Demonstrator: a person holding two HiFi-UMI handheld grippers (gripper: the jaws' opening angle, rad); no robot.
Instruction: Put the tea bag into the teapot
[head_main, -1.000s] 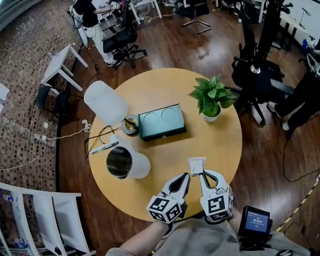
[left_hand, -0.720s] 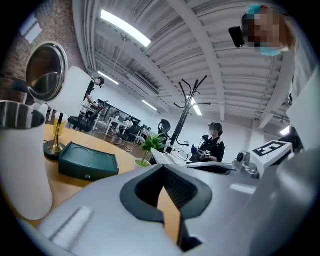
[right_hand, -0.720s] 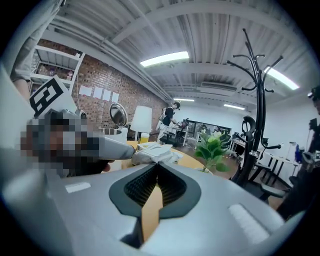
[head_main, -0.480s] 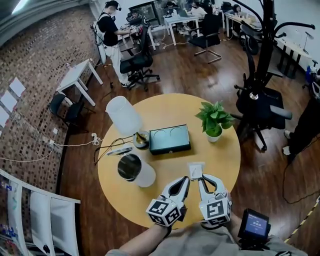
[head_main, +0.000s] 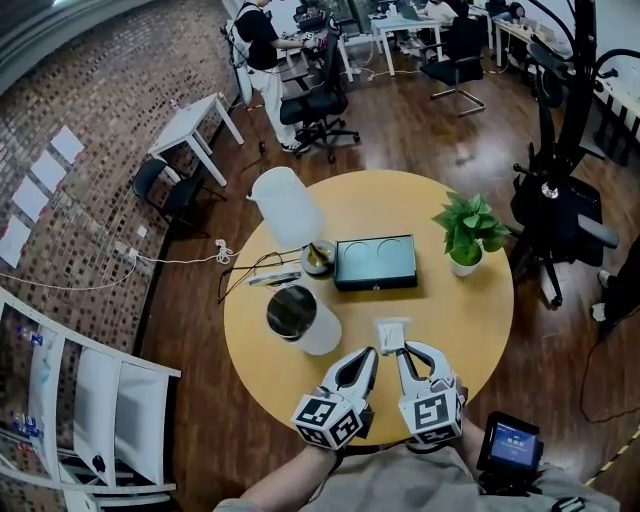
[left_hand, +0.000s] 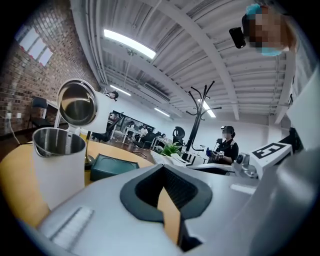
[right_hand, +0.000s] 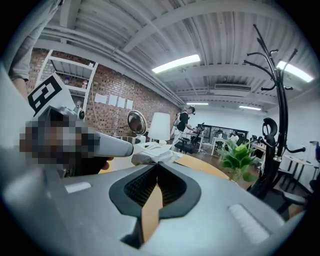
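White teapot stands open-mouthed at the left of the surface; beside it, left gripper fingers are closed together, empty. Tea bag lies flat, near-square, no clear long axis. Its near edge touches right gripper fingers, closed; pinch unclear.

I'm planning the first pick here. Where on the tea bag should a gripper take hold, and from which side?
Probably its near edge, from the person's side: the tea bag lies flat on the table just ahead of the right gripper, whose shut jaws must open first. A low approach suits a thin packet.
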